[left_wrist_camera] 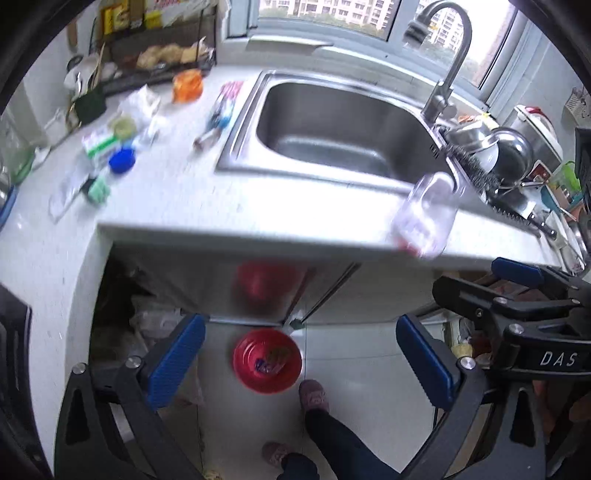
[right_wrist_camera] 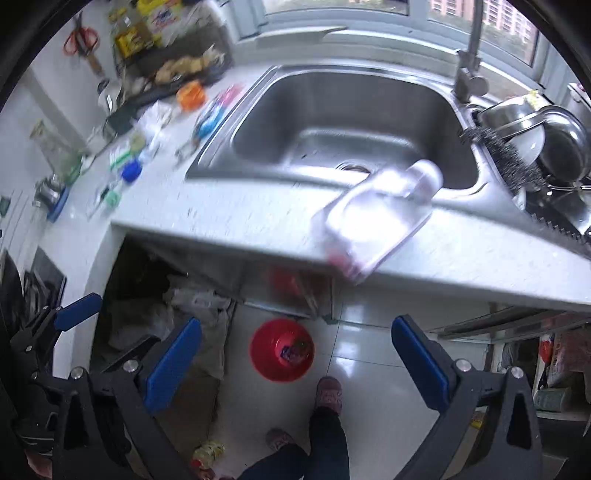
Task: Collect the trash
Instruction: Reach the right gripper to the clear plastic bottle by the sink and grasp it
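Clear plastic container (right_wrist_camera: 373,218) overhangs the counter edge (right_wrist_camera: 221,225); both grippers spread, empty

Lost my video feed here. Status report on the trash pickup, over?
Left gripper open, empty. Right gripper open, empty. Clear plastic container at counter edge, overhanging, blurred. Red bin on floor below, wrappers inside. Nothing in the way.

Window (left_wrist_camera: 332,11) daylight, motion blur, fisheye-warped edges.

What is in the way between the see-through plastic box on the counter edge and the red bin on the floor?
Nothing visible. The clear plastic box overhangs the counter edge, and the red bin sits on open floor below, to its left.
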Tool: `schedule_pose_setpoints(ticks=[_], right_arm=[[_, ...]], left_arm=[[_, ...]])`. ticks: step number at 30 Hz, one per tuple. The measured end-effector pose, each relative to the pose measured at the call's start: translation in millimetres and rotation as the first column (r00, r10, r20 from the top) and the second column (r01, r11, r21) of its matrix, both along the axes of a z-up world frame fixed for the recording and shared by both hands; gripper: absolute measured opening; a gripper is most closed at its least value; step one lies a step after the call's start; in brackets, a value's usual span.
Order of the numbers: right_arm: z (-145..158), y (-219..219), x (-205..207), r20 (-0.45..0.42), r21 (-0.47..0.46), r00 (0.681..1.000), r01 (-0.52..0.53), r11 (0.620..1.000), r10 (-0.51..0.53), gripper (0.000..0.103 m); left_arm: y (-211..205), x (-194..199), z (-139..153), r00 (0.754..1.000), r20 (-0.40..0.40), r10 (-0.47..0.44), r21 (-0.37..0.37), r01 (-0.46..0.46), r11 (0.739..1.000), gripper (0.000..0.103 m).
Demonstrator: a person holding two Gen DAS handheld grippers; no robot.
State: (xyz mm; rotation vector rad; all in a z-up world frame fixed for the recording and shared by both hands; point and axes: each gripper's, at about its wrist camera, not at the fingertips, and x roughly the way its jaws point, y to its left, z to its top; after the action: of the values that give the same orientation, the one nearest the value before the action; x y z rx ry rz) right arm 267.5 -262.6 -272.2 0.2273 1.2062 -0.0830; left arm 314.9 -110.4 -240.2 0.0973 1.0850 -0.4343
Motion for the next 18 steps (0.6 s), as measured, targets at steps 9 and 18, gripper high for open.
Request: schedule_pose_setpoints(ticks=[9,18], right_arm=[[18.9,-51.8,37.4,-0.094,0.107,0.977,0.202,0.974,-0.192,0.103],[-1.9,-72.2,82.6,-0.207,0.081,0.939,0.295,0.952,-0.274,0.103]], left_arm=[[-34.4,51.2,26.9,0.999,0.032,-0.028,0.020,0.027,0.999,0.102],[-62.0,95.1,5.3,1.000,-0.013,-0.024,0.052,0.025,0.998,0.102]])
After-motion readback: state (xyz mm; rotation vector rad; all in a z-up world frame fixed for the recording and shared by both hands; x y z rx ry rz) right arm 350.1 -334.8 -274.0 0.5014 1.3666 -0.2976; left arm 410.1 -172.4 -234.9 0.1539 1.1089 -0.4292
